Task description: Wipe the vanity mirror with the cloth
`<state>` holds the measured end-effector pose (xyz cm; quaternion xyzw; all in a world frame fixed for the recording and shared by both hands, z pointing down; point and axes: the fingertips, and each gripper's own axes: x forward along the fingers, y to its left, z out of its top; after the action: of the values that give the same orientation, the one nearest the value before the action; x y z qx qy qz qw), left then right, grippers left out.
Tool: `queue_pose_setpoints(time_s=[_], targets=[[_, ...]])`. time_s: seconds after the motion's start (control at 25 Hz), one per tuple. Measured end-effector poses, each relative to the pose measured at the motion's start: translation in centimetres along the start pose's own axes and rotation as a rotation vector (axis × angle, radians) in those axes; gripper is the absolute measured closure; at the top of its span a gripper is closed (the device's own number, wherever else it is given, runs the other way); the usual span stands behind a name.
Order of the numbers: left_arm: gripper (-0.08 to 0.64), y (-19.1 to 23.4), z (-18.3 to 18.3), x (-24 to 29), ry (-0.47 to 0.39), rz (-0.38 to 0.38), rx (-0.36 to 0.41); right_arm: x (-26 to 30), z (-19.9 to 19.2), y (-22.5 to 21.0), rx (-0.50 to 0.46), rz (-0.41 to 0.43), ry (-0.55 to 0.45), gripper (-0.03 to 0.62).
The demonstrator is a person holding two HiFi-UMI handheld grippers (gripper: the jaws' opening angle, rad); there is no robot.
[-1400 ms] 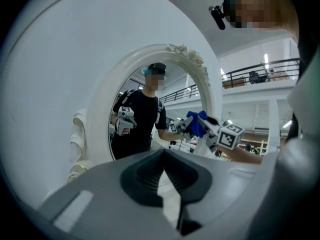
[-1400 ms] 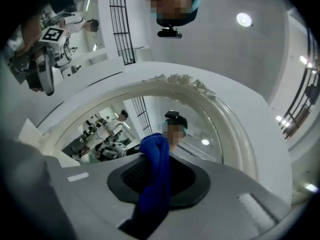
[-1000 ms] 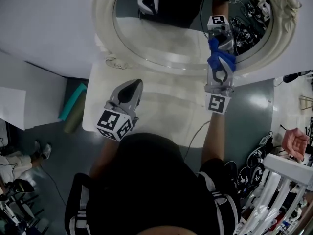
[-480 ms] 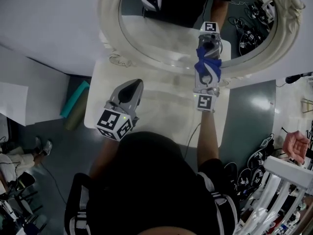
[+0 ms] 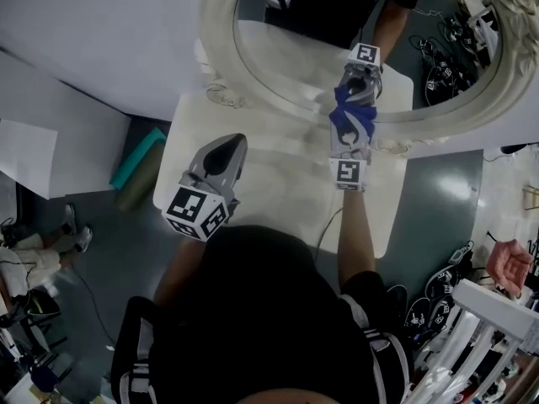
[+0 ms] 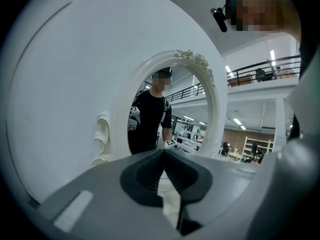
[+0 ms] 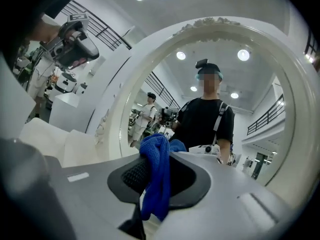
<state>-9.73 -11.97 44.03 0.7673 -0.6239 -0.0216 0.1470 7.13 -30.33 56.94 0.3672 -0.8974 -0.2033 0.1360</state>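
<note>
The oval vanity mirror (image 5: 337, 32) in its ornate white frame (image 5: 221, 49) stands at the back of a white vanity top (image 5: 278, 183). My right gripper (image 5: 354, 101) is shut on a blue cloth (image 5: 349, 118), and the cloth bunch sits at the mirror's lower edge, against or just short of the glass. In the right gripper view the cloth (image 7: 156, 174) hangs from the shut jaws of the right gripper (image 7: 157, 150) before the mirror (image 7: 210, 84). My left gripper (image 5: 233, 144) is shut and empty, over the vanity's left part; its view has the left gripper (image 6: 164, 155) facing the mirror (image 6: 170, 114).
A teal roll (image 5: 137, 165) lies on the floor left of the vanity. Cables and dark gear (image 5: 429, 297) clutter the floor at right, beside a white rack (image 5: 493, 310) and another person's hand (image 5: 505, 263). A white wall panel (image 5: 93, 40) backs the mirror.
My right gripper has slid left along the mirror's lower edge with the blue cloth. The left gripper has held its place.
</note>
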Motion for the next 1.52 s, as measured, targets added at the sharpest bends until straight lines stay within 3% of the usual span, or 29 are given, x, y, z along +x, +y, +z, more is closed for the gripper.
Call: queue_pose_setpoints(time_s=[0.36, 0.64, 0.96, 1.08, 1.32, 1.52], targets=[[0.551, 1.4, -0.4, -1.5, 0.003, 0.033, -0.014, 3.2, 0.3, 5.3, 0.149, 0.105, -0.001, 0.517], [0.551, 2.8, -0.3, -3.2, -0.004, 0.074, -0.019, 6.2, 2.6, 9.5, 0.259, 0.203, -0.038, 0.515], [0.551, 3.2, 0.3, -3.8, -0.035, 0.072, -0.031, 8.2, 8.3, 11.6, 0.449, 0.317, -0.148, 0.514], [0.551, 2.9, 1.0, -3.7, -0.064, 0.064, -0.027, 7.9, 11.9, 11.4, 0.461, 0.343, -0.214, 0.514], [0.551, 2.7, 2.9, -3.9, -0.132, 0.057, 0.004, 4.4, 19.6, 7.6, 0.610, 0.284, -0.316, 0.514], [0.551, 1.7, 4.3, -3.2, -0.151, 0.019, 0.020, 0.5, 23.5, 4.6, 0.625, 0.172, -0.312, 0.514]])
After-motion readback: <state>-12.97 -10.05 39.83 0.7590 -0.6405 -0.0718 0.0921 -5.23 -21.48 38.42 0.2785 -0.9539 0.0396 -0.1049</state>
